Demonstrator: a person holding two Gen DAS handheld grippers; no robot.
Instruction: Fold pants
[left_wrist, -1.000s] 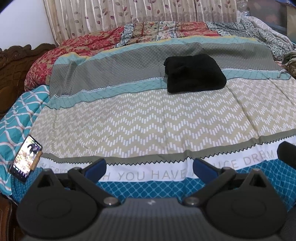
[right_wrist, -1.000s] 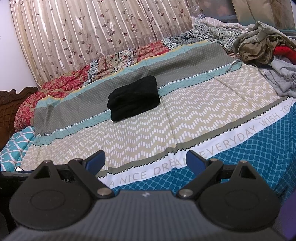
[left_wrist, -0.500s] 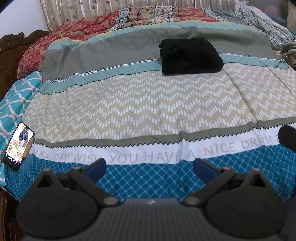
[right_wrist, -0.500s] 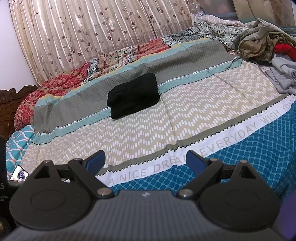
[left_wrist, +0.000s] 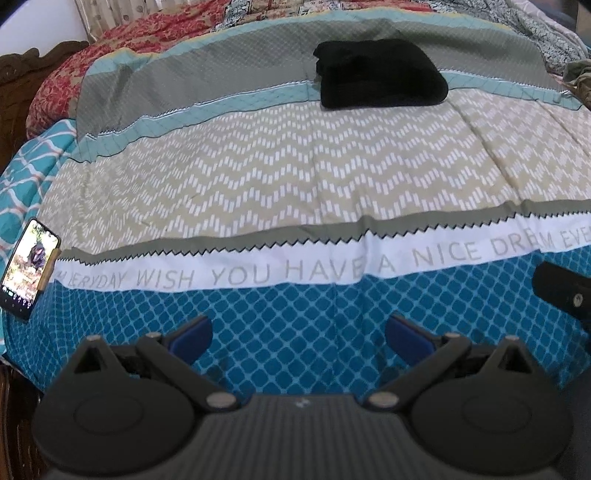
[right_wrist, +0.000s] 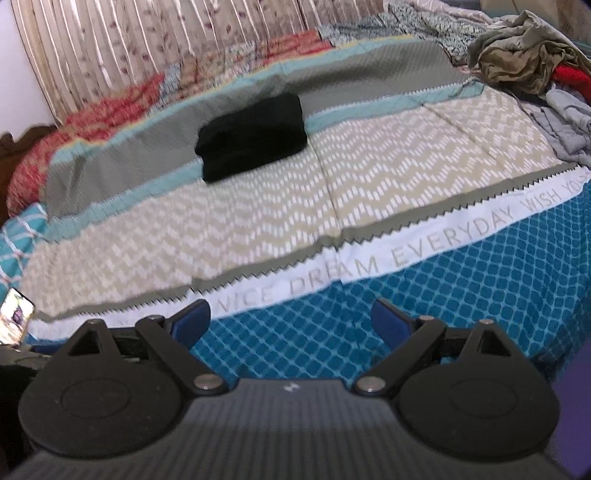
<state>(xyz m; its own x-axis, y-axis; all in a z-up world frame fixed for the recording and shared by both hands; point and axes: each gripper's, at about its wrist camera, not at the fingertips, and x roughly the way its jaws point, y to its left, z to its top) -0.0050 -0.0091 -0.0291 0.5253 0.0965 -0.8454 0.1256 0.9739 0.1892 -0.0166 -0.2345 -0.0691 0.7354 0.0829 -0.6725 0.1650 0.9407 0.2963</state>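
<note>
The black pants (left_wrist: 380, 74) lie folded in a compact rectangle far back on the bed, on the grey and teal bands of the bedspread; they also show in the right wrist view (right_wrist: 253, 136). My left gripper (left_wrist: 299, 332) is open and empty, low over the blue diamond band at the bed's near edge. My right gripper (right_wrist: 291, 319) is open and empty over the same band. Part of the right gripper (left_wrist: 561, 291) shows at the right edge of the left wrist view. Both are far from the pants.
A lit phone (left_wrist: 29, 267) lies at the bed's left edge, also in the right wrist view (right_wrist: 14, 319). A pile of loose clothes (right_wrist: 532, 62) sits at the back right. The patterned bedspread (left_wrist: 295, 177) covers the bed. Curtains (right_wrist: 147, 40) hang behind.
Both grippers have pulled back and down toward the bed's near edge, so the pants sit higher and farther in view. Both stay open and empty. The pants have not moved.
</note>
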